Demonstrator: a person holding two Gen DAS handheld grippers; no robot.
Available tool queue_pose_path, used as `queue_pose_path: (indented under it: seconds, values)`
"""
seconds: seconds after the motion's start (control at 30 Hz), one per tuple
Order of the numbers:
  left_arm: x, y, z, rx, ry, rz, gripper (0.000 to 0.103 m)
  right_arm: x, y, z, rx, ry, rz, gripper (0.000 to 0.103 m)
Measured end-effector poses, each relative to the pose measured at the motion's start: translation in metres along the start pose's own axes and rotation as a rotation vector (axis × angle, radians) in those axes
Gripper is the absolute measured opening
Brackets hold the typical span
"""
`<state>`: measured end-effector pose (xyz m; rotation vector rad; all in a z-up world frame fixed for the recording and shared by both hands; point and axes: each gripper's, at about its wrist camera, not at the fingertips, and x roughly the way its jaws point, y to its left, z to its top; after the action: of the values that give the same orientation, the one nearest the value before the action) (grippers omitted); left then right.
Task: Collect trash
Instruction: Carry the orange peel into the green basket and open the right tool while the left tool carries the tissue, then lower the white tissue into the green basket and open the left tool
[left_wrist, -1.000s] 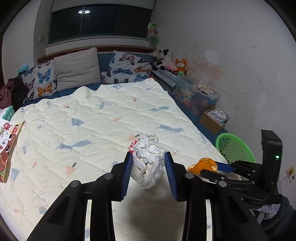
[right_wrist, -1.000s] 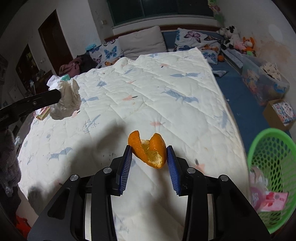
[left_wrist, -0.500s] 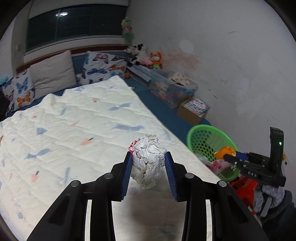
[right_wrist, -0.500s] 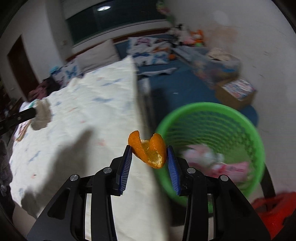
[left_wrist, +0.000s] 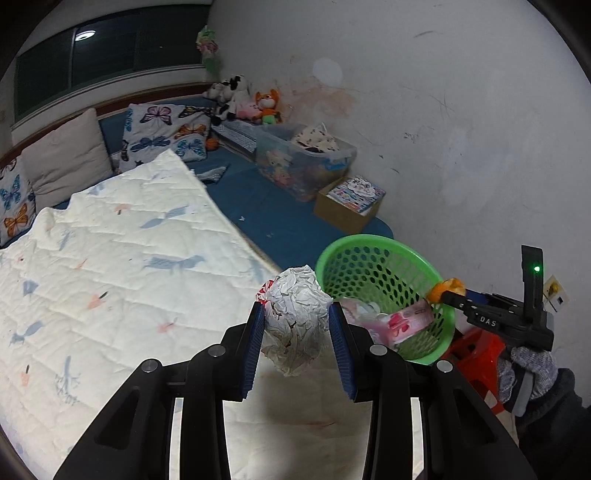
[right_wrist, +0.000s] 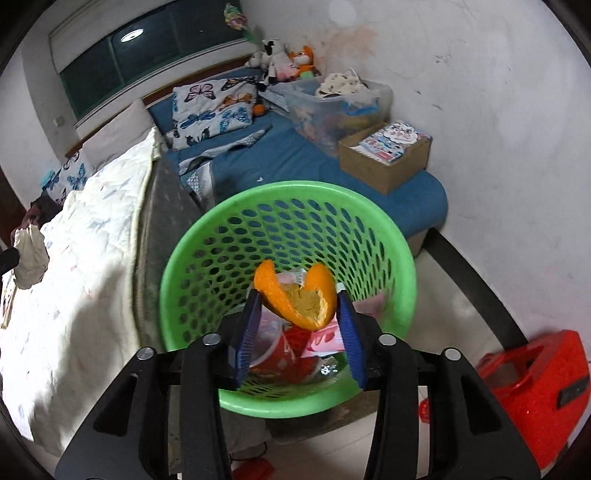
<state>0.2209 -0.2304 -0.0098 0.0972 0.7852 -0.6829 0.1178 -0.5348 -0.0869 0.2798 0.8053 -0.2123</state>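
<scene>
My left gripper (left_wrist: 296, 309) is shut on a crumpled white paper ball (left_wrist: 293, 332), held over the corner of the bed just left of the green mesh basket (left_wrist: 354, 242). My right gripper (right_wrist: 298, 293) hangs over the green basket (right_wrist: 288, 190) with a curled orange peel (right_wrist: 317, 280) between its blue pads; its jaws are opening, and the peel still touches both pads. The left wrist view shows the right gripper (left_wrist: 445, 293) at the basket's right rim, the orange peel (left_wrist: 443, 286) at its tip. Pink and red wrappers (right_wrist: 325, 339) lie inside the basket.
The bed with a white quilt (left_wrist: 110, 258) fills the left. Beside the basket on the floor stands a red plastic object (right_wrist: 535, 373). Behind it, on a blue mat, sit a cardboard box (right_wrist: 384, 155) and a clear storage bin (right_wrist: 332, 107). A gloved hand (left_wrist: 528, 369) holds the right gripper.
Both grippers swung from over the bed toward the green basket. The right gripper now hangs above the basket's opening, and its pads stand a little wider around the peel.
</scene>
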Motion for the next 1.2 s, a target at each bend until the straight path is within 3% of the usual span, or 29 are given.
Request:
queue_pose_path:
  seconds: [0.33, 0.83, 1.2]
  values:
    - [0.026, -0.031, 0.009, 0.04, 0.033, -0.038, 0.035, -0.012, -0.006, 0.003, 0.012, -0.035, 0.027, 0.048]
    - [0.093, -0.089, 0.02, 0.117, 0.124, -0.07, 0.036, -0.041, -0.02, -0.011, 0.029, -0.073, 0.055, 0.061]
    - [0.128, -0.109, 0.04, 0.135, 0.132, -0.056, 0.046, -0.043, -0.028, -0.018, 0.057, -0.065, 0.062, 0.063]
